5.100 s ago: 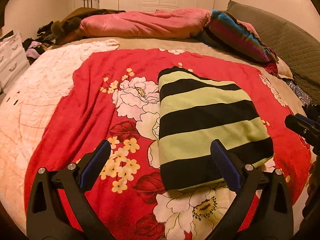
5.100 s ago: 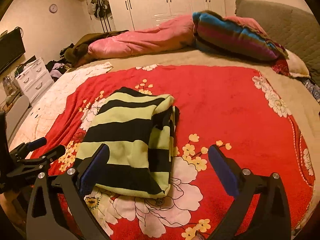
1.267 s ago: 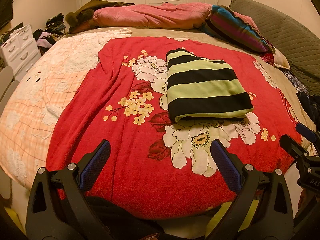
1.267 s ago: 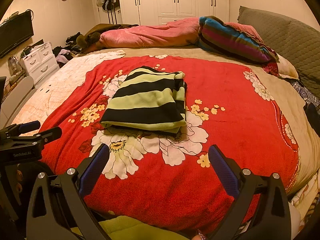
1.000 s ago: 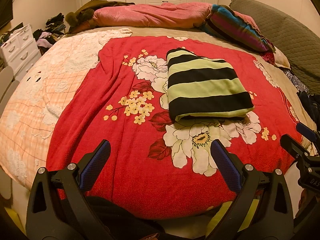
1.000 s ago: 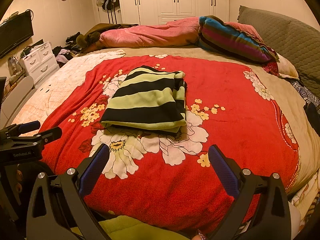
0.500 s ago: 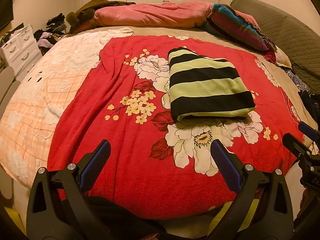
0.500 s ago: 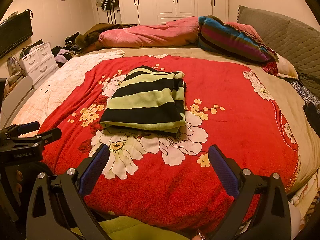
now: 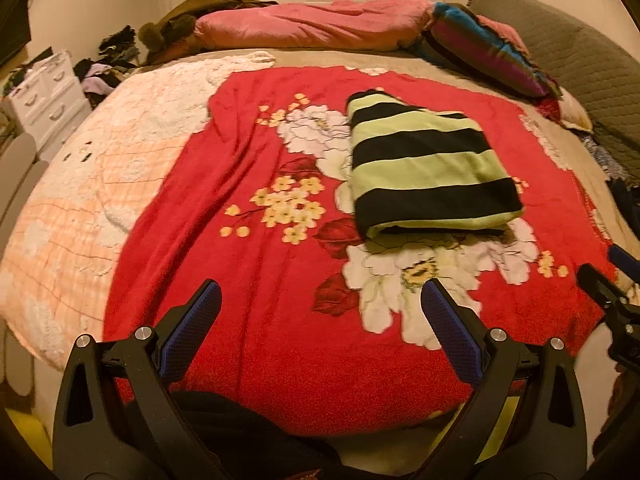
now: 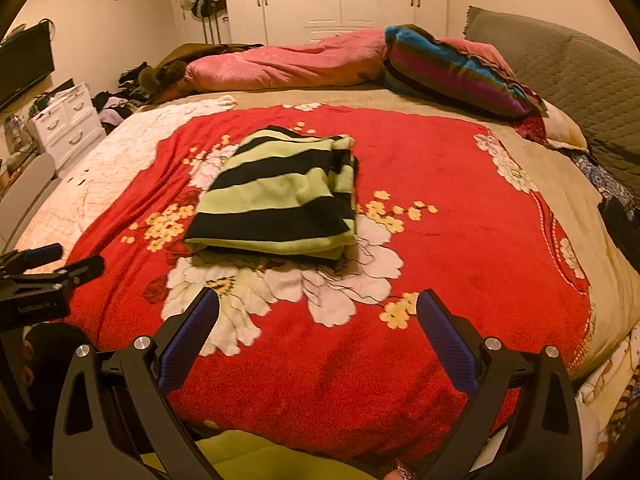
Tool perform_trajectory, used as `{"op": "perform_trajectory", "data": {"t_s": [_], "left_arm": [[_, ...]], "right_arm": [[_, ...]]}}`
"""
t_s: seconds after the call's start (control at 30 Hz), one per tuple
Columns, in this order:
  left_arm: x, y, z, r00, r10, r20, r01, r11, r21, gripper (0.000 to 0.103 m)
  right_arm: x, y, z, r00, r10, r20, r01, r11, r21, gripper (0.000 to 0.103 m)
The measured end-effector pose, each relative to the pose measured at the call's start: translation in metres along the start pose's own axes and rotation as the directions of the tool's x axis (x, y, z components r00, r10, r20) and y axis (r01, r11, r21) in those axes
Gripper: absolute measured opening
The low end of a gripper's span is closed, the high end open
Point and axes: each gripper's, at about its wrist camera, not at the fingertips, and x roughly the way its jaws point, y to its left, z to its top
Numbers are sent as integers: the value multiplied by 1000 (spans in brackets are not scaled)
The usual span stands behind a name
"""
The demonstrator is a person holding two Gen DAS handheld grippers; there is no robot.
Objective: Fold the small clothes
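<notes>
Left gripper and right gripper, both level above the bed's near edge, fingers spread wide and empty. Folded green-and-black striped garment lies ahead of the fingers on the red floral blanket, untouched.

Left gripper jaws spread wide, empty. Right gripper likewise wide apart, empty, level alongside.

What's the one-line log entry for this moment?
striped garment: folded, lying on red floral blanket | left gripper: open, empty, apart from garment | right gripper: open, empty
</notes>
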Motion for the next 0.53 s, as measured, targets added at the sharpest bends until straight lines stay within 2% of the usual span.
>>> {"op": "perform_trajectory", "data": {"t_s": [0.2, 0.27, 0.33, 0.43, 0.47, 0.5, 0.53], "left_arm": [[5, 28, 2, 999, -35, -12, 34, 997, -68, 94], [7, 37, 6, 1000, -22, -8, 21, 996, -87, 94], [13, 66, 13, 1000, 14, -15, -16, 991, -131, 94], [29, 137, 20, 994, 99, -53, -108, 966, -234, 94], [34, 164, 22, 987, 144, -66, -156, 952, -265, 94], [42, 198, 23, 974, 213, -84, -228, 929, -293, 94], [49, 228, 25, 956, 276, -101, -293, 905, -309, 94]], "right_arm": [[1, -32, -12, 995, -89, -32, 91, 994, 62, 99], [-1, -49, -21, 990, -135, -41, 138, 987, 84, 99], [-6, -84, -41, 978, -196, -73, 205, 966, 158, 99], [-11, -142, -80, 936, -322, -141, 349, 897, 271, 99], [-14, -168, -100, 904, -385, -185, 426, 848, 317, 99], [-17, -187, -113, 877, -426, -223, 480, 805, 347, 99], [-22, -215, -135, 835, -476, -278, 551, 732, 401, 99]]}}
